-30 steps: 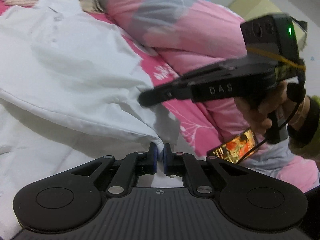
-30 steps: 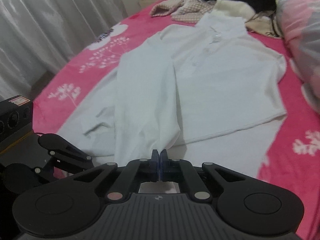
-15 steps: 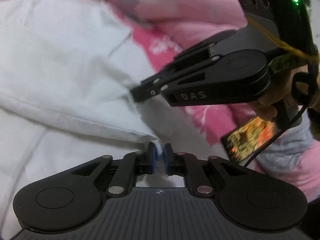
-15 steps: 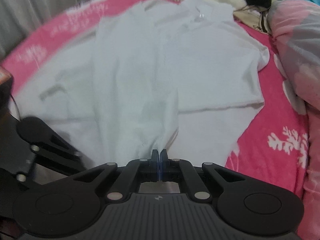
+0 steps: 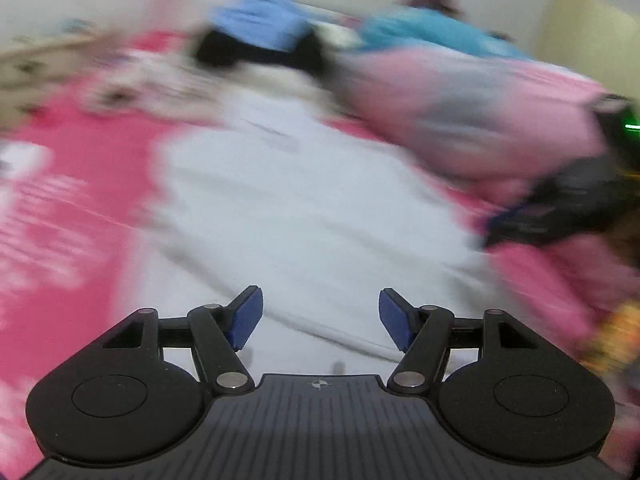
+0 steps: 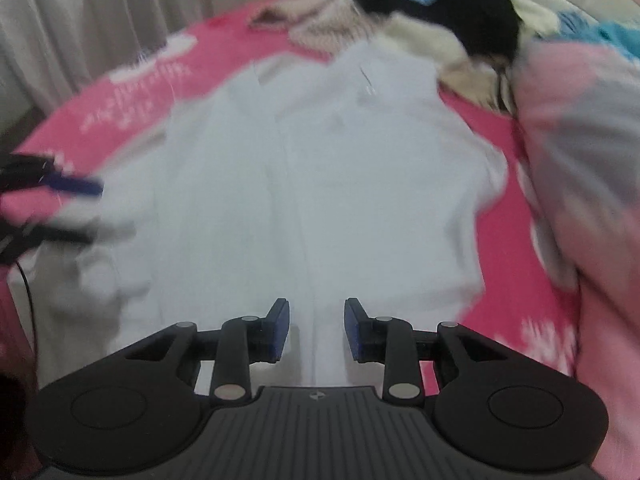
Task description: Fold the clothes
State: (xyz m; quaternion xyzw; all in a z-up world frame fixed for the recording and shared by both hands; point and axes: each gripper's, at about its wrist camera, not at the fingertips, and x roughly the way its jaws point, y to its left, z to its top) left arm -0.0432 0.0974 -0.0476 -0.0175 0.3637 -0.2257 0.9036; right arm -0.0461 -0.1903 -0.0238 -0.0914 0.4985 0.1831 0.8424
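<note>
Both frames are motion-blurred. White shirt [image 6: 320,184] is lying spread on the pink bedspread [image 6: 132,84], collar end toward the far clothes pile [image 6: 432,28], left side folded in over the middle. Left gripper [image 5: 321,317] is hovering above the shirt, jaws spread wide, gripping nothing. Right gripper [image 6: 317,330] is sitting over the shirt's near hem, jaws parted, nothing between them. Pink quilt [image 6: 580,152] is bunching along the shirt's right edge.
</note>
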